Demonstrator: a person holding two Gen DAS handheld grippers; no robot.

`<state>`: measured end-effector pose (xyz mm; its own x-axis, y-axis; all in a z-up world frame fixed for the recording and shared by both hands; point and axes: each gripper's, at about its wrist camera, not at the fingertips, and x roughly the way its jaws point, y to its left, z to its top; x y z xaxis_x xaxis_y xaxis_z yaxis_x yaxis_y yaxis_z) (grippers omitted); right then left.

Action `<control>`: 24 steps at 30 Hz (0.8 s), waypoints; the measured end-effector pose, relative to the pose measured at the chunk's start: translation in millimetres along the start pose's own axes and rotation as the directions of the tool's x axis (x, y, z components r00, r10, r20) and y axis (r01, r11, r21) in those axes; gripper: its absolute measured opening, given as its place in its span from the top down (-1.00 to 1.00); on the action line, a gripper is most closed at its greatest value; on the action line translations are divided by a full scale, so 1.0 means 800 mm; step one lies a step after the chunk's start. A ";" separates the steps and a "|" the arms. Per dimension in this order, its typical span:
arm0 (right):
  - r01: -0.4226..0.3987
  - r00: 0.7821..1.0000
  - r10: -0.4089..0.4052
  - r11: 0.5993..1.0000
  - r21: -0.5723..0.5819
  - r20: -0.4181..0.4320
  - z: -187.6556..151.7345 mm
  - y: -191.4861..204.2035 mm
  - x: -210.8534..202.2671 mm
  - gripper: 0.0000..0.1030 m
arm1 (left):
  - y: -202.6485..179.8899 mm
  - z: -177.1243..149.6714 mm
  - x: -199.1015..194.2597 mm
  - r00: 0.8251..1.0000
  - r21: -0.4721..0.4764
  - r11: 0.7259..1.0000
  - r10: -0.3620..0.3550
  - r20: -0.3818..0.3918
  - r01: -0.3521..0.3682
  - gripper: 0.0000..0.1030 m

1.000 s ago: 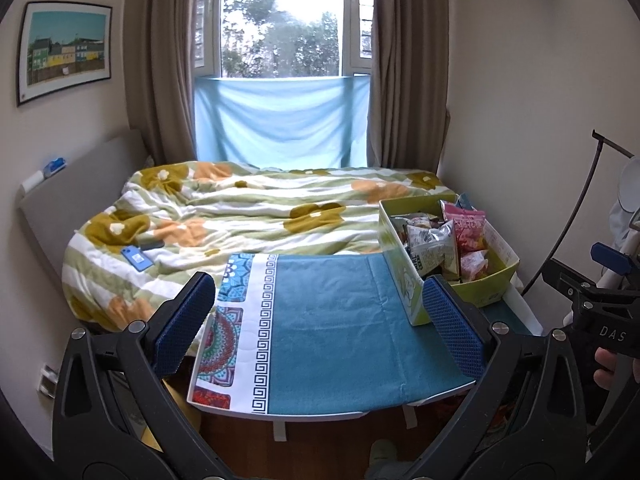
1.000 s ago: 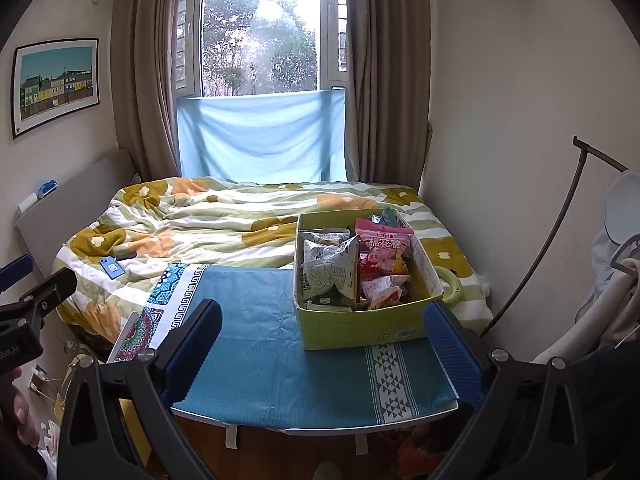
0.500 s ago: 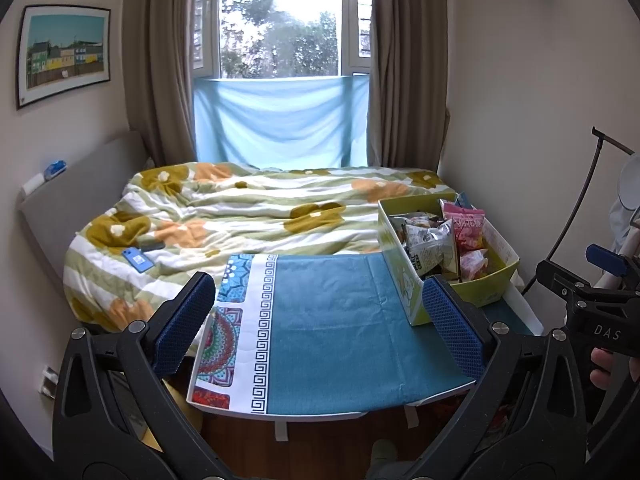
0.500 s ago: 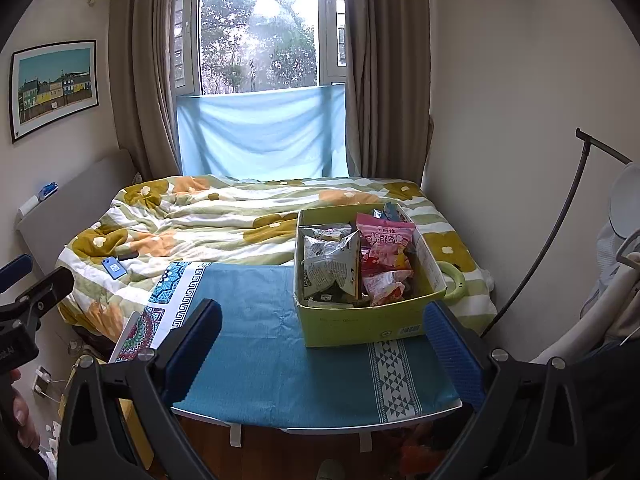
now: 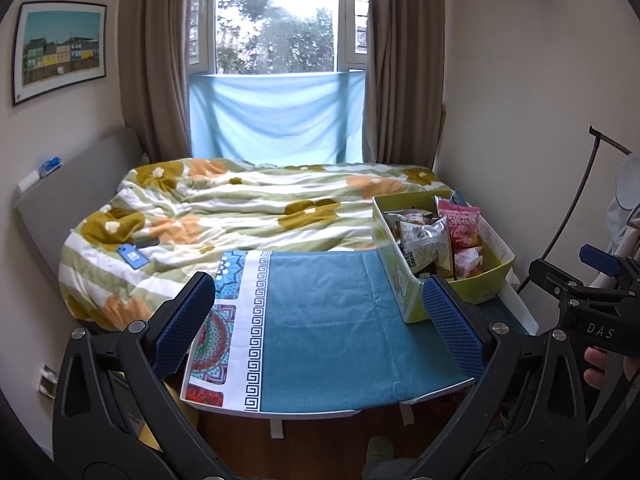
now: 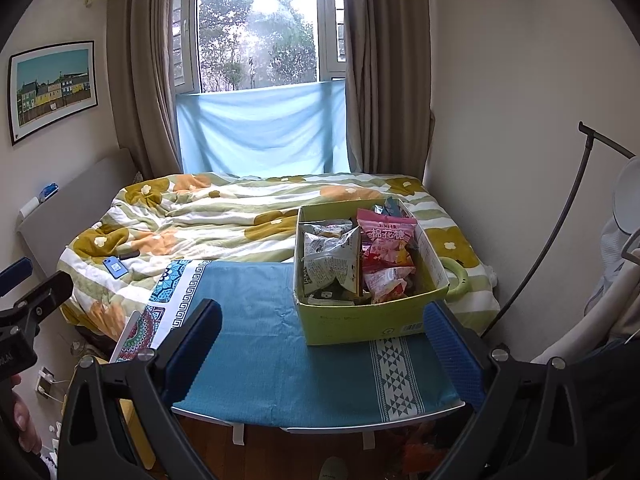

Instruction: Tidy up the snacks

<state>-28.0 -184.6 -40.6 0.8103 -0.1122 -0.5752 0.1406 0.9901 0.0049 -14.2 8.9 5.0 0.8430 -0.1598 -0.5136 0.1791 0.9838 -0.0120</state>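
A yellow-green cardboard box (image 6: 360, 320) stands on the right part of a small table covered by a teal cloth (image 6: 272, 344). It holds several snack bags, among them a grey-white bag (image 6: 332, 260) and a pink bag (image 6: 386, 234). The box also shows in the left wrist view (image 5: 404, 284) at the right. My left gripper (image 5: 318, 320) is open and empty, back from the table's front edge. My right gripper (image 6: 320, 344) is open and empty, in front of the box and short of it.
A bed with a flowered quilt (image 6: 224, 216) lies behind the table, with a blue card (image 6: 114, 268) on it. A wall is close on the right. A lamp stand (image 6: 560, 216) and white clothes stand at the right. Wood floor shows below the table.
Both grippers have shifted only slightly; the view has drifted a little. Both stay open and empty.
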 end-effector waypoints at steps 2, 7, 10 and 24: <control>-0.001 1.000 0.001 1.000 0.000 0.001 0.000 -0.001 0.000 -0.95 | 0.000 0.000 0.000 1.000 0.001 1.000 0.003 0.000 -0.003 -1.00; 0.000 1.000 0.000 1.000 0.000 0.000 0.001 -0.001 0.000 -0.95 | 0.003 0.000 0.000 1.000 0.002 1.000 0.003 -0.002 -0.003 -1.00; 0.001 1.000 -0.001 1.000 0.003 0.000 0.000 -0.003 0.000 -0.95 | 0.004 0.001 0.001 1.000 0.002 1.000 0.001 -0.002 -0.001 -1.00; 0.001 1.000 -0.001 1.000 0.003 -0.002 0.000 -0.003 0.001 -0.95 | 0.001 0.001 0.004 1.000 -0.001 1.000 0.006 -0.002 -0.006 -1.00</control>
<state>-27.5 -187.2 -41.2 0.8090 -0.1132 -0.5768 0.1430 0.9897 0.0064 -10.8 8.8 3.8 0.8430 -0.1539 -0.5154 0.1737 0.9847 -0.0100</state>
